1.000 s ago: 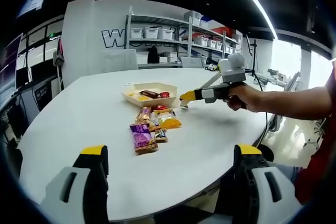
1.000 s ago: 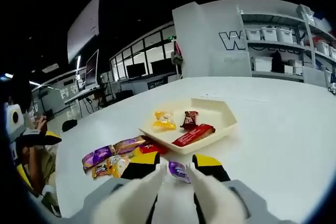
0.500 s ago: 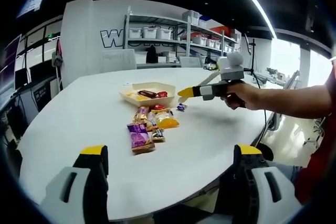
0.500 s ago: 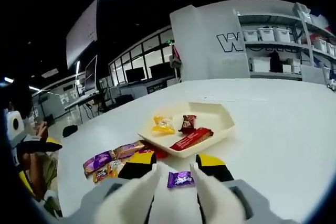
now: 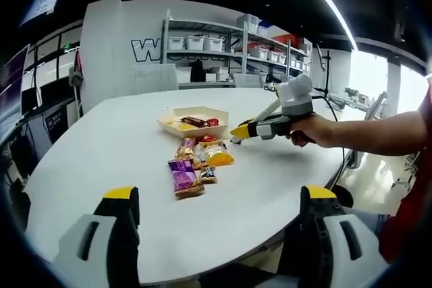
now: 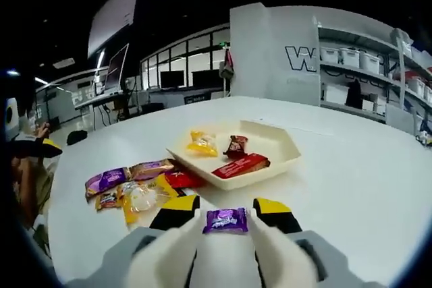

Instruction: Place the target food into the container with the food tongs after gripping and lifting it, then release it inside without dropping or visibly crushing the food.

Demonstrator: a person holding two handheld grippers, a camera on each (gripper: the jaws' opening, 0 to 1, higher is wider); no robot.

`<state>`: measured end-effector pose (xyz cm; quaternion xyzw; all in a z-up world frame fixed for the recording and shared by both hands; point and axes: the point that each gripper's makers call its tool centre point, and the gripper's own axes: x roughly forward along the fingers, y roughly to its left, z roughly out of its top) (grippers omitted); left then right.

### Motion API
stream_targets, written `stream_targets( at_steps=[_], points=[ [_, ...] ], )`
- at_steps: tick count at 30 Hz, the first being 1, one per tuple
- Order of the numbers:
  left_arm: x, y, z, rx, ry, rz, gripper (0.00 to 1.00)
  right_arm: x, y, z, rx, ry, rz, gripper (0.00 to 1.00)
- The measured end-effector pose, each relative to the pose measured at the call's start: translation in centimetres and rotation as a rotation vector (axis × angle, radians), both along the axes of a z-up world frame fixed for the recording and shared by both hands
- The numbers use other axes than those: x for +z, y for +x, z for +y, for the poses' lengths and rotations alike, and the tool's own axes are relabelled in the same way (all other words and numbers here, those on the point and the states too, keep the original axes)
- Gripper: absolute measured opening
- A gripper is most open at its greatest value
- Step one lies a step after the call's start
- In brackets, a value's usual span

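Note:
A small purple wrapped candy (image 6: 227, 220) sits pinched between the yellow-tipped jaws of my right gripper (image 6: 225, 215), low over the white table. In the left gripper view that right gripper (image 5: 237, 133), held by a hand, points at the table just right of the cream tray (image 5: 214, 114). Ahead of the candy, the tray (image 6: 285, 155) holds a yellow candy (image 6: 201, 143), a brown candy (image 6: 234, 145) and a red bar (image 6: 241, 164). My left gripper (image 5: 221, 197) stands open near the table's front edge with nothing between its jaws.
A pile of loose snacks (image 5: 196, 160) lies in front of the tray: a purple bar (image 6: 104, 180), a red packet (image 6: 182, 180) and an orange packet (image 6: 138, 197). A person's forearm (image 5: 378, 133) reaches in from the right. Shelves with bins (image 5: 223, 42) stand behind the table.
My right gripper has come down and shut on the purple candy, which lay loose between wider jaws half a second ago. The left gripper has stayed open and still.

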<state>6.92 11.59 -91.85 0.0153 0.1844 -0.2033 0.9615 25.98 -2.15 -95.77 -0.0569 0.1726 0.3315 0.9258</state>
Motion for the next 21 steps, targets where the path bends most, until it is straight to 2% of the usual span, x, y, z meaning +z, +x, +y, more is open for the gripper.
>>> stream_targets(
  at_steps=[7, 10, 21],
  points=[
    [0.2, 0.2, 0.02, 0.0, -0.001, -0.005, 0.96, -0.23, 0.14, -0.24, 0.001, 0.017, 0.023, 0.26],
    [0.14, 0.18, -0.12, -0.002, 0.001, -0.006, 0.96, -0.32, 0.22, -0.42, -0.001, -0.009, 0.004, 0.22],
    [0.23, 0.11, 0.13, 0.002, -0.001, -0.007, 0.96, 0.0, -0.04, -0.49, -0.01, 0.031, 0.014, 0.19]
  ],
)
